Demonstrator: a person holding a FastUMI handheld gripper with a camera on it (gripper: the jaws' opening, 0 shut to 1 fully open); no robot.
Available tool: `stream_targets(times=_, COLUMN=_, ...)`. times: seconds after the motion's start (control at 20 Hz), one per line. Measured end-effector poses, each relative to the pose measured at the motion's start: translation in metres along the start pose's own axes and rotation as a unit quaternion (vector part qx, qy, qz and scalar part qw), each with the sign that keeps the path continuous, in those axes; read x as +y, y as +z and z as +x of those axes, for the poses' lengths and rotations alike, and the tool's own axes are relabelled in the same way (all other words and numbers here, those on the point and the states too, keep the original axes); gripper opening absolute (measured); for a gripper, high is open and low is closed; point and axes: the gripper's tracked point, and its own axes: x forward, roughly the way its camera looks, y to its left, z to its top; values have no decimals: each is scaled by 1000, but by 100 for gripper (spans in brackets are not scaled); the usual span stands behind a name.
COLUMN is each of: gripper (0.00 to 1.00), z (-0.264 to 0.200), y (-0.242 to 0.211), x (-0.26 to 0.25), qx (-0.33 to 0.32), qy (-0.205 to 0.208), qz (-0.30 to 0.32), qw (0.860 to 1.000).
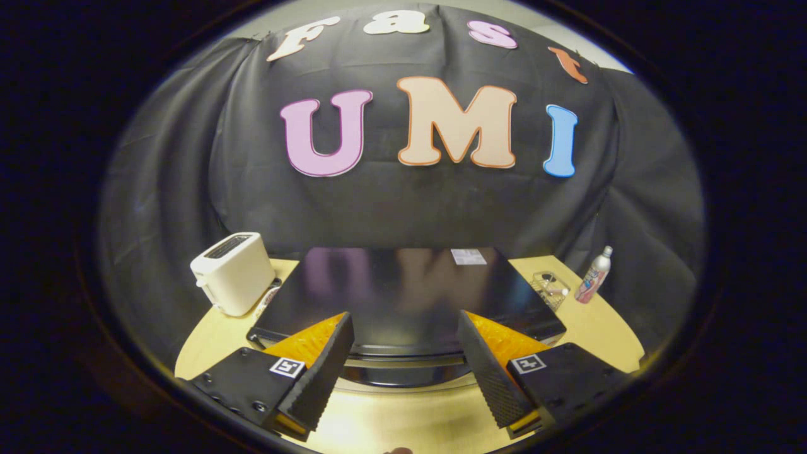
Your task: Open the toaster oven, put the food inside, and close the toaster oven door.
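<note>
The glossy black toaster oven (403, 296) sits on the pale wooden table (605, 328), just ahead of the gripper (403, 347), whose fingers stand wide apart, holding nothing, above its front edge. At ten o'clock stands a cream pop-up toaster (232, 272); at two o'clock, a clear glass jar (550, 289) and a white spray bottle (594, 275).

toaster oven (403, 296) | black, glossy top | on table, seen from above, door state unclear

The hand-held gripper (403, 353) hangs spread wide, empty, above the black toaster oven (403, 296) on the table (599, 334).
</note>
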Motion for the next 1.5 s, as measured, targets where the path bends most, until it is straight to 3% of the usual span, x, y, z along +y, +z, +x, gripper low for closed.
stream_targets(times=0.35, gripper=100, z=-5, y=-14, x=-3, qx=2, qy=5, qz=44, qw=999)
stream_targets(times=0.8, gripper=100, z=-39, y=-38, x=-7, qx=15, qy=9, qz=42, qw=999)
stream_targets(times=1.5, gripper=100, z=-99, y=-122, x=-20, qx=99, qy=-5, qz=48, qw=994)
